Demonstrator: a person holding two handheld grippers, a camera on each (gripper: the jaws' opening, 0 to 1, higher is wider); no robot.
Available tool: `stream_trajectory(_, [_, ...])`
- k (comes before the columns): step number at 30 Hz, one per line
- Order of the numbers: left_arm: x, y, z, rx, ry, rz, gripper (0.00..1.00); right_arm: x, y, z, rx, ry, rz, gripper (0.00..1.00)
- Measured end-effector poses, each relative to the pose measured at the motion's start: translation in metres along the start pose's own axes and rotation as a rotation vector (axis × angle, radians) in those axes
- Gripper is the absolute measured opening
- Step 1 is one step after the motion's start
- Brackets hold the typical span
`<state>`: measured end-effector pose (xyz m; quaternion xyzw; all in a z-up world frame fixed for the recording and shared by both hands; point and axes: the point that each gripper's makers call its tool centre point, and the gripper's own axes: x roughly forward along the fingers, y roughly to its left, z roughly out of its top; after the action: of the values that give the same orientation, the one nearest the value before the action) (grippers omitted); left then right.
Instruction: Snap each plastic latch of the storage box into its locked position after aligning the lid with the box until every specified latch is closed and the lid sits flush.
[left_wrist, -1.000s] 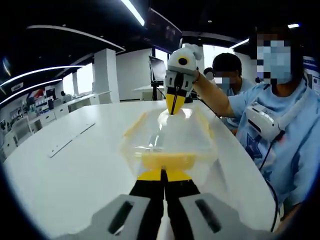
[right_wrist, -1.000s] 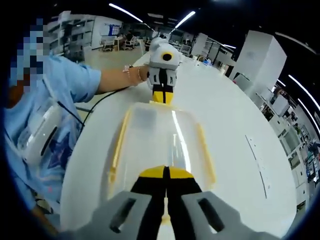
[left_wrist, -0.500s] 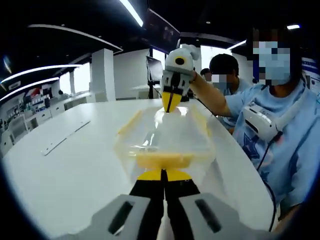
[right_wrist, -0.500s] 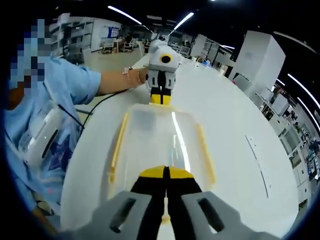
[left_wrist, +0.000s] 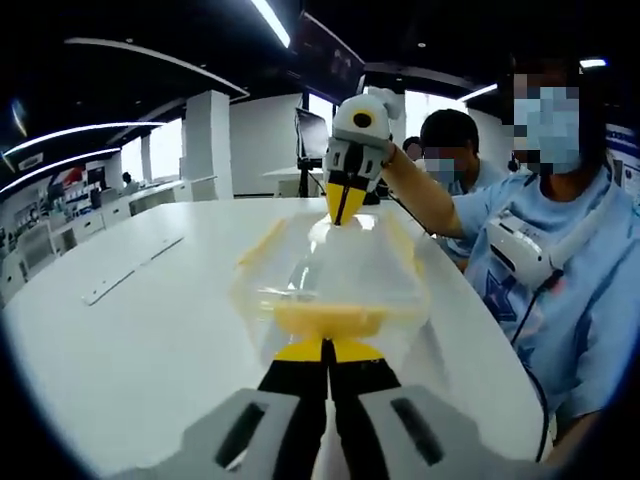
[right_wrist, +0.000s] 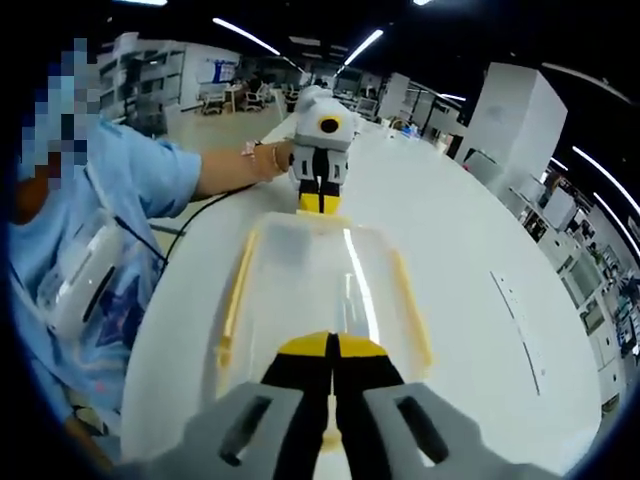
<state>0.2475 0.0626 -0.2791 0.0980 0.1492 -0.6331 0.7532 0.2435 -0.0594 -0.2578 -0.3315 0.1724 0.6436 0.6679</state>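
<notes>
A clear plastic storage box with its lid on lies on the white table. Yellow latches run along its long sides, and a yellow end latch faces the left gripper. My left gripper is shut, its yellow tips against that end latch; it also appears at the box's far end. My right gripper is shut at the opposite end, tips down on the lid's edge. Nothing is held between either pair of jaws.
A person in a light blue shirt holds both grippers and stands at the table's edge. Another person sits behind. A flat grey strip lies on the table beside the box.
Both views have shifted slightly with the hands. The grippers stay shut at the two ends of the box, and the box stays where it was.
</notes>
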Motion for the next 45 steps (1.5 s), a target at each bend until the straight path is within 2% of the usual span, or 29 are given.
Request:
stream_trajectory(5, [0.000,0.008,0.000,-0.052,-0.037,0.017,0.00,0.001,0.000,-0.001,0.020,-0.011,0.001,0.00])
stream_trajectory(9, [0.008,0.007,0.002,-0.042,-0.039,0.098,0.00,0.001,0.000,-0.001,0.043,-0.027,0.002,0.00])
stream_trajectory(10, [0.007,0.012,0.003,-0.052,-0.053,0.133,0.00,0.001,-0.002,-0.001,0.049,-0.031,0.004,0.00])
stream_trajectory(13, [0.000,0.026,0.001,-0.120,-0.071,0.170,0.00,0.001,-0.003,0.000,0.047,-0.040,0.005,0.00])
stream_trajectory(15, [-0.007,0.037,0.001,-0.129,-0.075,0.199,0.00,0.001,-0.004,0.000,0.047,-0.044,0.006,0.00])
stream_trajectory(18, [-0.011,0.037,0.004,-0.125,-0.086,0.205,0.00,0.000,-0.006,0.001,0.048,-0.043,0.008,0.00])
stream_trajectory(21, [-0.018,0.045,0.015,-0.104,-0.116,0.242,0.00,0.000,-0.007,0.002,0.045,-0.047,0.006,0.00])
stream_trajectory(22, [-0.021,0.045,0.024,-0.088,-0.135,0.256,0.00,0.000,-0.008,0.002,0.046,-0.052,0.006,0.00])
stream_trajectory(25, [-0.019,0.035,0.042,-0.058,-0.151,0.235,0.00,0.000,-0.007,0.002,0.053,-0.063,0.005,0.00])
stream_trajectory(28, [-0.009,0.024,0.049,0.054,-0.058,0.208,0.00,0.000,-0.006,0.002,0.053,-0.067,0.005,0.00])
stream_trajectory(32, [0.016,0.006,0.058,0.118,0.018,0.145,0.00,0.001,-0.005,0.002,0.055,-0.075,0.010,0.00])
stream_trajectory(35, [0.034,0.000,0.062,0.177,0.125,0.106,0.00,0.001,-0.005,0.002,0.061,-0.091,0.009,0.00])
stream_trajectory(37, [0.044,-0.002,0.061,0.177,0.184,0.069,0.00,0.001,-0.004,0.002,0.070,-0.099,0.009,0.00])
stream_trajectory(44, [0.066,-0.013,0.068,0.181,0.290,-0.001,0.00,0.000,-0.004,0.002,0.081,-0.091,-0.005,0.00])
stream_trajectory(45, [0.068,-0.017,0.067,0.169,0.324,-0.024,0.00,0.000,-0.004,0.002,0.084,-0.089,-0.006,0.00])
